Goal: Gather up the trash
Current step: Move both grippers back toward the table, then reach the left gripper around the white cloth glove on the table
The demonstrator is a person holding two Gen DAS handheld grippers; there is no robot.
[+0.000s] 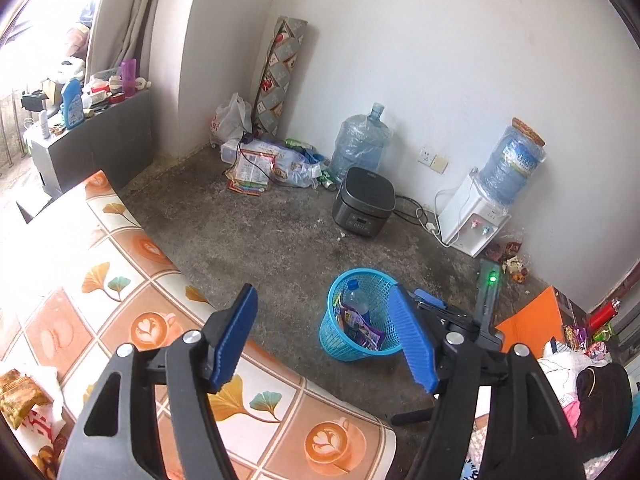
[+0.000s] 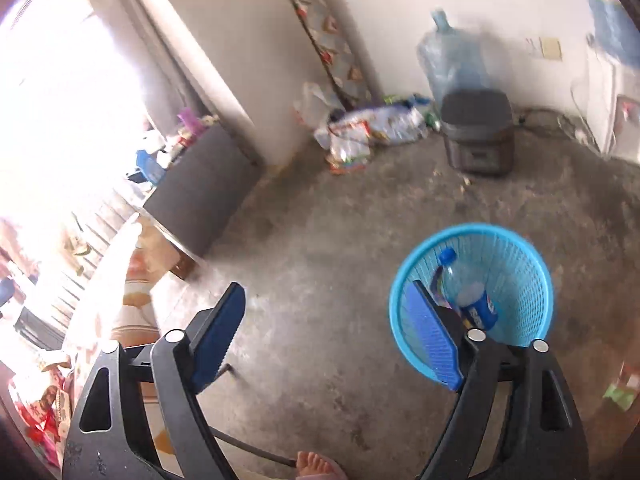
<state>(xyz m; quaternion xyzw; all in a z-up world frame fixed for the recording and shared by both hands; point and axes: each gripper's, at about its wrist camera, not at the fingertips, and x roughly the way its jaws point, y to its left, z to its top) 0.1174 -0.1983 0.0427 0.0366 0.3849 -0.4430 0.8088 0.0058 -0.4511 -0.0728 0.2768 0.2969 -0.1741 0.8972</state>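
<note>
1. Down on the concrete floor (image 1: 256,240): blue trash basket (image 1: 360,316), upright, holding a plastic bottle (image 1: 355,300) and crumpled wrappers (image 1: 366,332).
2. Left tongs (image 1: 324,340) released, blue pads spread wide, nothing between them; hovering above the desk (image 1: 132,304) edge with its orange-and-leaf patterned cloth.
3. Right tongs (image 2: 328,344) also released and bare, right pad overlapping the basket rim in view, over open floor.
4. Seen from the left wrist view too: other gripper's blue pad just beside the basket.
5. Around the basket: dark rice cooker (image 1: 363,208) further back, cord trailing to a white water dispenser (image 1: 474,220) with a big jug on top.
6. Against the far wall: spare water jug (image 1: 360,144), rolled patterned mat (image 1: 280,72) leaning in the corner, white plastic bag (image 1: 230,120), heap of packets and cans on the floor.
7. More wrappers (image 1: 510,258) lying by the dispenser's right side, near the wall.
8. Left side: dark cabinet (image 1: 100,140) crowded with bottles, curtain and bright window behind.
9. Bottom of the right wrist view: bare toes in a sandal (image 2: 316,466). Right view blurred.
</note>
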